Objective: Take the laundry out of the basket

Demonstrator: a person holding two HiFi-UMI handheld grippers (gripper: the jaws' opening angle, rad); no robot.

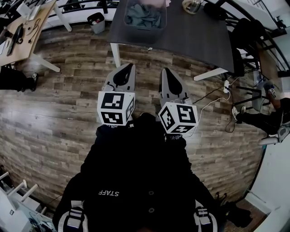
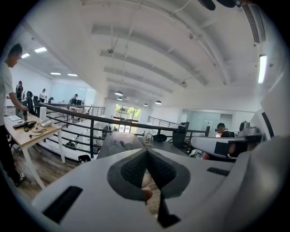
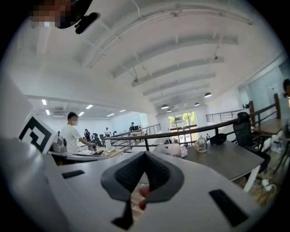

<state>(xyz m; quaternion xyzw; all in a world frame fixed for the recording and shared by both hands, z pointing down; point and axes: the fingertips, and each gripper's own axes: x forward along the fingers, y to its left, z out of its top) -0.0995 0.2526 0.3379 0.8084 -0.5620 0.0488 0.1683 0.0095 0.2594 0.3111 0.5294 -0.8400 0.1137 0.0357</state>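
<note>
A translucent grey basket point(image 1: 146, 17) stands on the dark table point(image 1: 195, 38) ahead, with grey-blue laundry point(image 1: 142, 16) inside it. My left gripper point(image 1: 130, 65) and right gripper point(image 1: 163, 70) hover side by side over the wooden floor, short of the table's near edge and apart from the basket. Both are shut with nothing between the jaws. In the left gripper view the left gripper point(image 2: 146, 152) points toward the basket point(image 2: 118, 144). The right gripper point(image 3: 144, 155) sees the basket point(image 3: 174, 149) just past its tips.
A glass jar point(image 1: 191, 5) sits on the table beyond the basket. A black office chair point(image 1: 244, 43) stands at the table's right, with cables and a power strip point(image 1: 226, 88) on the floor. A small bin point(image 1: 96, 21) and a wooden desk point(image 1: 27, 31) are at the left.
</note>
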